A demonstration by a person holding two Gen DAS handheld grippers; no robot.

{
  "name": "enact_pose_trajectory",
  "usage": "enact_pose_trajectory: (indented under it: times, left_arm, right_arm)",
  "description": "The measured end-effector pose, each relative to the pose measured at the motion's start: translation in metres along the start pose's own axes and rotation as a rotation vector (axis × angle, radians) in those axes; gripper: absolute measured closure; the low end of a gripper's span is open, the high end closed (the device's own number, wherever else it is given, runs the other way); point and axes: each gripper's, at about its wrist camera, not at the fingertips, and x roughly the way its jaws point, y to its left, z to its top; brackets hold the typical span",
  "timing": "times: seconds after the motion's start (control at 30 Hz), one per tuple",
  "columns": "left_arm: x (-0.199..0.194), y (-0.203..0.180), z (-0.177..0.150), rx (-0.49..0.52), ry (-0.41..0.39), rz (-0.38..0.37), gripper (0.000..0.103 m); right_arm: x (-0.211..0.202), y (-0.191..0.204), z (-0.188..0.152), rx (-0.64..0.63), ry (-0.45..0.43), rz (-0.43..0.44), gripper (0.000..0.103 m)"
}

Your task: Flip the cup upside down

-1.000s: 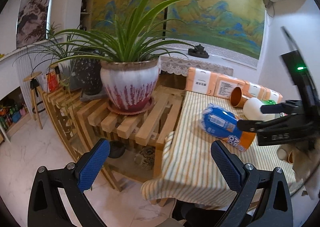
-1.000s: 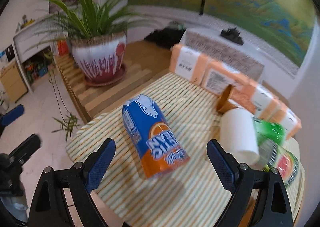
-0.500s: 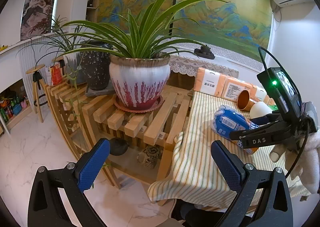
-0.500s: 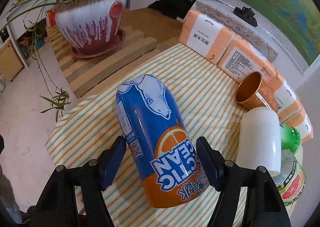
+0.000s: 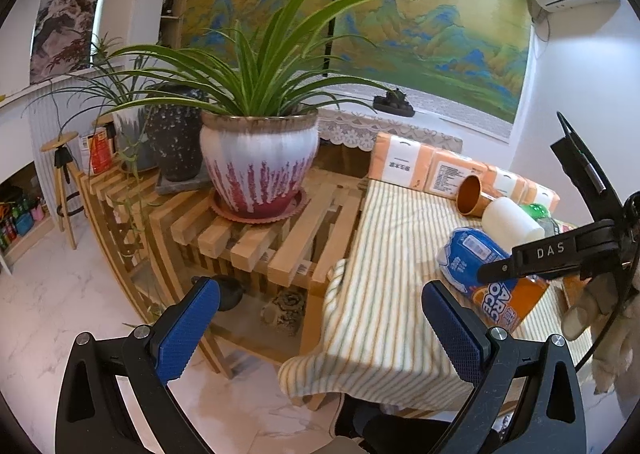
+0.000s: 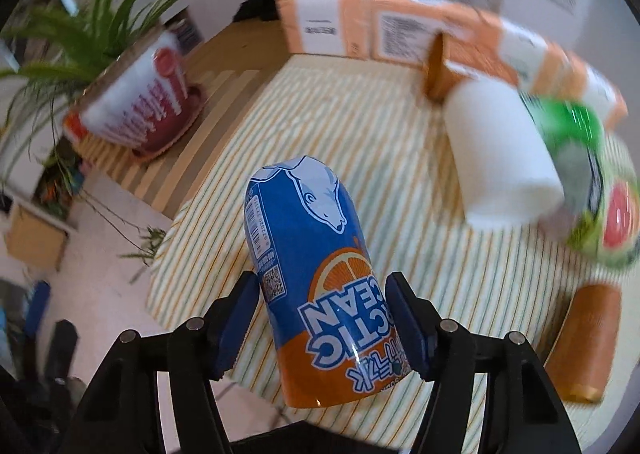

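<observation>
A blue and orange "Arctic Ocean" cup point(image 6: 316, 278) is between the blue pads of my right gripper point(image 6: 324, 318), which is shut on its sides and holds it tilted above the striped tablecloth point(image 6: 360, 141). In the left wrist view the same cup point(image 5: 480, 274) shows on the right with the right gripper's black finger point(image 5: 548, 258) across it. My left gripper point(image 5: 320, 326) is open and empty, off the table's left front corner, above the floor.
A white cup point(image 6: 500, 157), a copper cup point(image 6: 440, 65), a green bottle point(image 6: 592, 173) and another orange cup point(image 6: 588, 338) lie on the table. Orange tissue packs point(image 6: 360, 25) line its far edge. A potted plant point(image 5: 256, 169) stands on a wooden rack left of the table.
My right gripper has closed on the blue and orange cup and lifted and turned it; the right view has swung. My left gripper has stayed open, shifting only slightly.
</observation>
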Motion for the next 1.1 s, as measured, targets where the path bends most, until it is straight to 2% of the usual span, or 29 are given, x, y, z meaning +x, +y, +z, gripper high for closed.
enact_pose_trajectory:
  times: [0.17,0.37,0.6,0.8,0.97,1.1]
  left_arm:
    - [0.001,-0.003,-0.002,0.012,0.005,-0.016,0.001]
    - [0.002,-0.003,-0.003,0.026,0.015,-0.017,0.001]
    - [0.010,-0.009,0.001,0.042,0.064,-0.047,0.001]
    - [0.024,-0.029,0.010,0.081,0.134,-0.095,0.001]
    - [0.041,-0.061,0.025,0.112,0.235,-0.161,0.001]
    - [0.059,-0.086,0.044,0.085,0.322,-0.210,0.001]
  right_arm:
    - [0.000,-0.018,-0.013,0.186,-0.020,0.043,0.042]
    - [0.001,-0.017,-0.016,0.260,-0.080,0.040,0.042]
    - [-0.003,-0.018,-0.022,0.219,-0.124,0.049,0.038]
    - [-0.032,-0.031,-0.036,0.175,-0.203,0.078,0.035]
    - [-0.063,-0.043,-0.061,0.147,-0.280,0.099,0.035]
    - [-0.085,-0.052,-0.096,0.109,-0.358,0.055,0.035]
